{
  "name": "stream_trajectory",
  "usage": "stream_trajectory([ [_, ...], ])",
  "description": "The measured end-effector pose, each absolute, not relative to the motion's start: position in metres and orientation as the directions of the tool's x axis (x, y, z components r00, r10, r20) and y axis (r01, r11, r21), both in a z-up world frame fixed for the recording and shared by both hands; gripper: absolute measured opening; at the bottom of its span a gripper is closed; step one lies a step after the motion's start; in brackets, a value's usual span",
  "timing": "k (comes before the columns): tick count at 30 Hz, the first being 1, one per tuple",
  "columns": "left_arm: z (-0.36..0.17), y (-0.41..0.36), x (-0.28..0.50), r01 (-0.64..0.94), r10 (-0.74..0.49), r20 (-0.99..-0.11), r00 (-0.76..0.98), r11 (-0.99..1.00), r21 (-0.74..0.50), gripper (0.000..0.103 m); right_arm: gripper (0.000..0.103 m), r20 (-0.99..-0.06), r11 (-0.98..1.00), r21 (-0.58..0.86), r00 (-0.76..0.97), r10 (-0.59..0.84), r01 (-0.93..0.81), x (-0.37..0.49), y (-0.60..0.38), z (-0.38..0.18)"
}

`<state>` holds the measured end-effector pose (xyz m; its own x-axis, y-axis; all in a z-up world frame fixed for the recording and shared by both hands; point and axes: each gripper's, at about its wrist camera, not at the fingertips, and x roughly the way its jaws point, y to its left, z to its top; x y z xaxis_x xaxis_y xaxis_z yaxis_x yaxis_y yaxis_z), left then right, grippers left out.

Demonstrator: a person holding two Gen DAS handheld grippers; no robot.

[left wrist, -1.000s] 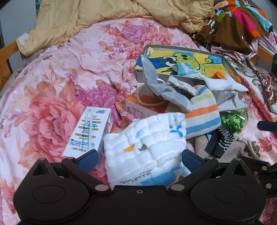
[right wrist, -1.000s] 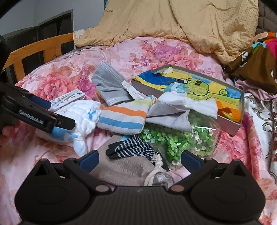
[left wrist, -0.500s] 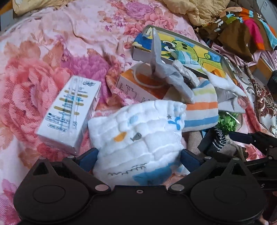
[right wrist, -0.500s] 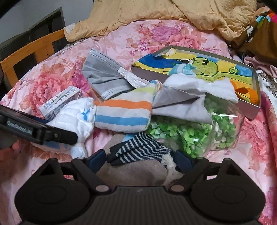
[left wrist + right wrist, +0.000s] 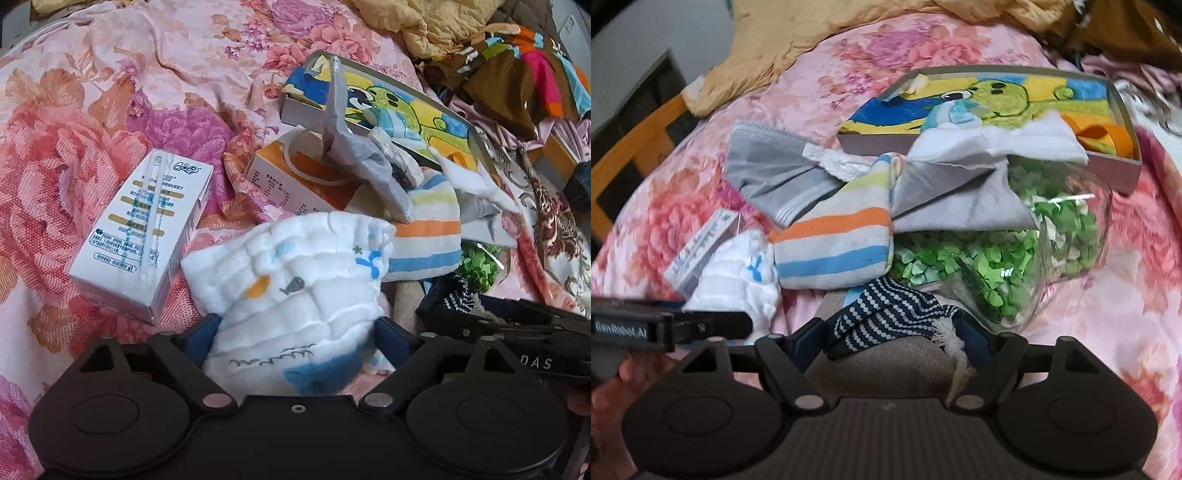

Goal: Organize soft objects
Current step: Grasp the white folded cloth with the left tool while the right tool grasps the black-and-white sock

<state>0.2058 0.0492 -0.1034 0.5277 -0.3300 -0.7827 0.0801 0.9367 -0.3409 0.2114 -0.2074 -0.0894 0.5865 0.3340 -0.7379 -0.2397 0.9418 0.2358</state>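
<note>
Left gripper [image 5: 295, 334] has been lowered since a second ago; its fingers [image 5: 201, 338], just closing, now press both sides of the white quilted cloth [image 5: 291, 291] on the flowered bed [image 5: 74, 122] (beside the white carton [image 5: 144, 229]). Right gripper [image 5: 894, 341] has likewise dropped; its fingers [image 5: 807, 341], just closing, flank the striped sock [image 5: 882, 314] and brown cloth [image 5: 882, 363], contact unclear.
</note>
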Motion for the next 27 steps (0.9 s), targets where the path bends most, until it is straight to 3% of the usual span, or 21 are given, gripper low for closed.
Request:
stream_trajectory([
  [4,-0.103,0.051,0.205,0.078,-0.362,-0.771,0.524,0.922,-0.380,0.075,0.062,-0.730,0.934,0.285,0.583,0.357,-0.215,0.214,-0.212,-0.088],
  [7,-0.104,0.050,0.203,0.098,-0.412,-0.757,0.507,0.900,-0.424,0.059,0.054,-0.728,0.932,0.296,0.582,0.362,-0.209,0.214,-0.213,-0.087],
  [17,-0.106,0.051,0.201,0.080,-0.434,-0.739,0.515,0.883,-0.463,0.046,0.026,-0.697,0.948,0.213,0.643,0.318,-0.238,0.203,-0.199,-0.081],
  [20,-0.107,0.053,0.202,0.072,-0.430,-0.740,0.518,0.883,-0.463,0.045,0.026,-0.697,0.949,0.221,0.644,0.315,-0.225,0.204,-0.200,-0.081],
  [27,-0.109,0.056,0.204,0.051,-0.436,-0.738,0.515,0.875,-0.481,0.052,0.056,-0.686,0.940,0.290,0.646,0.334,-0.179,0.211,-0.210,-0.085],
])
